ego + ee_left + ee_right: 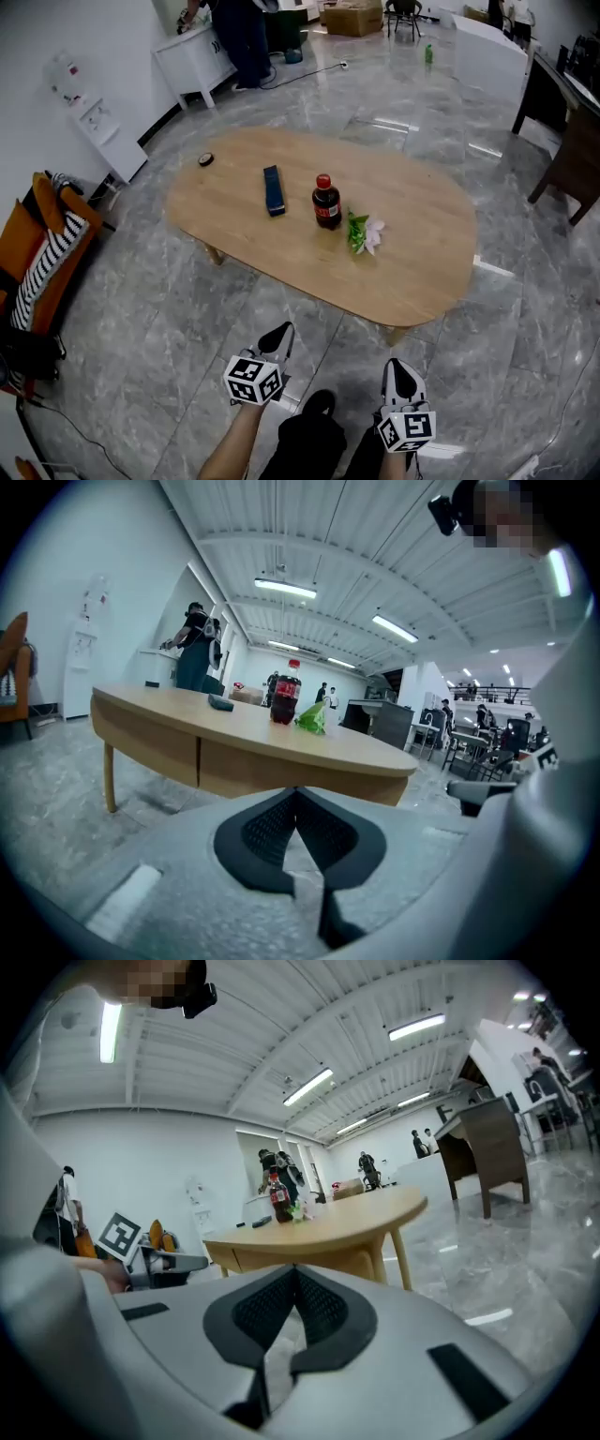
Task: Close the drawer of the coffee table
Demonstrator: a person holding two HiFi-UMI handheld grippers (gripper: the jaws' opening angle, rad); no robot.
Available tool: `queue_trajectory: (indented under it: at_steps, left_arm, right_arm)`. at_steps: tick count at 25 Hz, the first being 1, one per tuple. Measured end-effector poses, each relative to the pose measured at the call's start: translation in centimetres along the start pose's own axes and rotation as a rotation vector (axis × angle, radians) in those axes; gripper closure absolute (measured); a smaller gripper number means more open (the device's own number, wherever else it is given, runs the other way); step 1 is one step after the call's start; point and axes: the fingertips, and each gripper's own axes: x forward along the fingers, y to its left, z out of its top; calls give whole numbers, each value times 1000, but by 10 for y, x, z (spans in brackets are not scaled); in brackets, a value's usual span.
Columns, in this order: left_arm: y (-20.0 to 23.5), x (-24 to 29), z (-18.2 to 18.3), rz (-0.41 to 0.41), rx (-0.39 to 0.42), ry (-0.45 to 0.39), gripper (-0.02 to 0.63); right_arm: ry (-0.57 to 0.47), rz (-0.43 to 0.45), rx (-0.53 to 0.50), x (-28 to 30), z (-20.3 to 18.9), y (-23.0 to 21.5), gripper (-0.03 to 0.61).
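The oval wooden coffee table stands on the grey marble floor in front of me. Its drawer front shows in the left gripper view as a panel in the apron and looks flush with it. In the head view nothing sticks out from under the top. My left gripper hovers low, short of the table's near edge, shut and empty. My right gripper is beside it to the right, also shut with nothing held.
On the table lie a dark remote, a cola bottle, a flower sprig and a small round dark object. An orange chair stands at left and dark wooden furniture at right. A person stands at the back.
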Motion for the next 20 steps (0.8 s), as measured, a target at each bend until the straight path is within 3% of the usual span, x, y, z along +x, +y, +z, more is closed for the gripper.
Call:
queue_trajectory:
  at_steps: [5,12,17,20]
  left_arm:
    - [-12,-69,76,4,-3,111,606]
    - [-73,-177,196,2,-67,216,606]
    - [-130,-249,277,5,-106,222,606]
    - [-167,-283,302,-3,-104,222,606]
  right_arm:
    - [134,33,-95,6,91,25,563]
    - [323,99,-87,-62,201,103,563]
    - [359,93,-32,-129,279,146,563]
    - [346,94,-17,-163,318,168,563]
